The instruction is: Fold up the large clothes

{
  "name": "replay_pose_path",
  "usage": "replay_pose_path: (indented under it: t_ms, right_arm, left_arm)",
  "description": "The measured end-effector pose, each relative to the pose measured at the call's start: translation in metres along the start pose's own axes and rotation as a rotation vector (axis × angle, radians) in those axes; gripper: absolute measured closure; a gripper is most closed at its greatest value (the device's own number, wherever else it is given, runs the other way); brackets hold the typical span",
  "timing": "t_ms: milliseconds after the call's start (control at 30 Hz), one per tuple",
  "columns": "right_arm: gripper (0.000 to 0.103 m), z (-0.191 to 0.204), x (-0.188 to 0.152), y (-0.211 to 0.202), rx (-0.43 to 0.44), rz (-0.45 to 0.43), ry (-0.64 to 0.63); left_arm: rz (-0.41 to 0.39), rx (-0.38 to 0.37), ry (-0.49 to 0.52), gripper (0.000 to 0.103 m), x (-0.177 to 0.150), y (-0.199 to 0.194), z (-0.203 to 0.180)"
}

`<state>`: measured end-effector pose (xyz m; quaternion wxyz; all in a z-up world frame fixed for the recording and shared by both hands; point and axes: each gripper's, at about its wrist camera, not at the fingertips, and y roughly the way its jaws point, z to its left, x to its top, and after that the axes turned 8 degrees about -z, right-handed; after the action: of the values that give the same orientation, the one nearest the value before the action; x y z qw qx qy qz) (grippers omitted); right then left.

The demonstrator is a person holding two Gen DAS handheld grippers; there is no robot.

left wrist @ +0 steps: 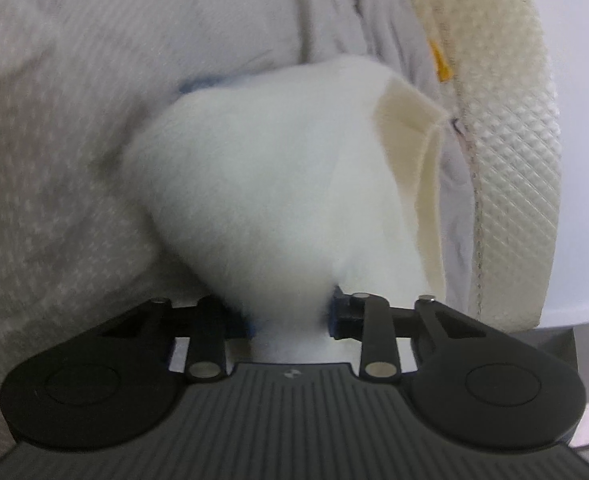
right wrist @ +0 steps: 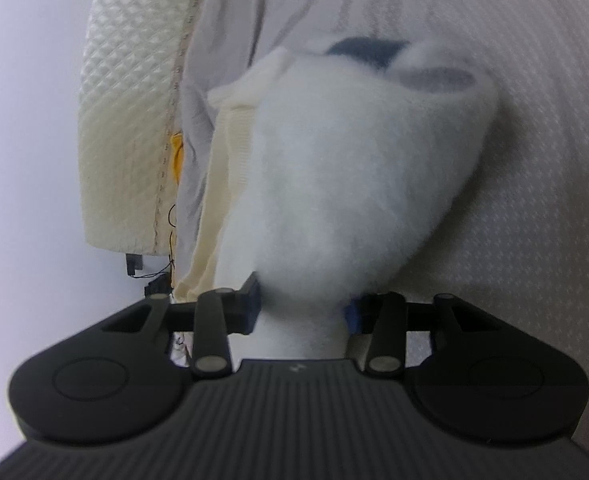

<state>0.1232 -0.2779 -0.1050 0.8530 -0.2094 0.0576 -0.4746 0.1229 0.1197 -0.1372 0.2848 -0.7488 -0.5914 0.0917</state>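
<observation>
The left gripper [left wrist: 290, 316] was clamped on a bunch of fluffy white garment [left wrist: 262, 184], its blue pads [left wrist: 336, 316] pressing the fleece from both sides. The right gripper [right wrist: 304, 308] was likewise clamped on a thick bunch of the same white fleece [right wrist: 358, 176], the pile bulging out above its jaws. No earlier view was given, so only the grip itself can be told.

From each gripper the garment rose in a rounded mound and hid most of what lay beyond. A cream ribbed band [left wrist: 410, 120], probably a cuff or hem, showed at the right edge of the left view and at the left edge of the right view [right wrist: 230, 148]. A patch of blue [right wrist: 368, 50] peeked over the top of the mound; what it belonged to could not be told.

The garment rested on a bed sheet [left wrist: 54, 120] with a fine pale pattern, near the quilted mattress edge [left wrist: 514, 160].

To do this step well, both grips probably needed to hold even tension, so the thick fleece would lift as one flat edge rather than sag between the hands. The two corners should travel together and land square on the far side. Slipping seemed the main risk, since the pile was bulky and soft.
</observation>
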Motion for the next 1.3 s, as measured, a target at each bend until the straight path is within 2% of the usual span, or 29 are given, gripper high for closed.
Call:
replay_pose_path:
  t_ms: [133, 300, 567, 700, 900, 1133, 1233, 1300]
  right_arm:
    - [0.074, 0.008, -0.001, -0.008, 0.034, -0.032, -0.055]
    - [0.076, 0.026, -0.003, -0.022, 0.084, -0.042, -0.095]
    - [0.076, 0.049, -0.017, -0.079, 0.11, -0.029, -0.156]
    - [0.076, 0.051, -0.025, -0.113, 0.12, -0.023, -0.168]
    - [0.075, 0.04, -0.038, -0.144, 0.094, -0.009, -0.169]
    - [0.071, 0.034, -0.038, -0.15, 0.065, 0.003, -0.158]
    - [0.066, 0.039, -0.036, -0.153, 0.118, 0.003, -0.158]
    - [0.065, 0.043, -0.033, -0.151, 0.147, -0.003, -0.153]
  left_arm:
    - [-0.027, -0.048, 0.058, 0.073, -0.002, -0.014, -0.016]
    - [-0.058, -0.088, 0.165, 0.075, -0.004, -0.039, -0.043]
    - [-0.035, -0.12, 0.31, 0.075, -0.015, -0.112, -0.076]
    - [-0.013, -0.124, 0.349, 0.075, -0.028, -0.156, -0.073]
    - [0.01, -0.114, 0.365, 0.074, -0.046, -0.207, -0.029]
    - [0.032, -0.118, 0.347, 0.072, -0.045, -0.2, -0.018]
    - [0.041, -0.133, 0.359, 0.069, -0.036, -0.193, -0.026]
    - [0.044, -0.144, 0.362, 0.068, -0.03, -0.188, -0.034]
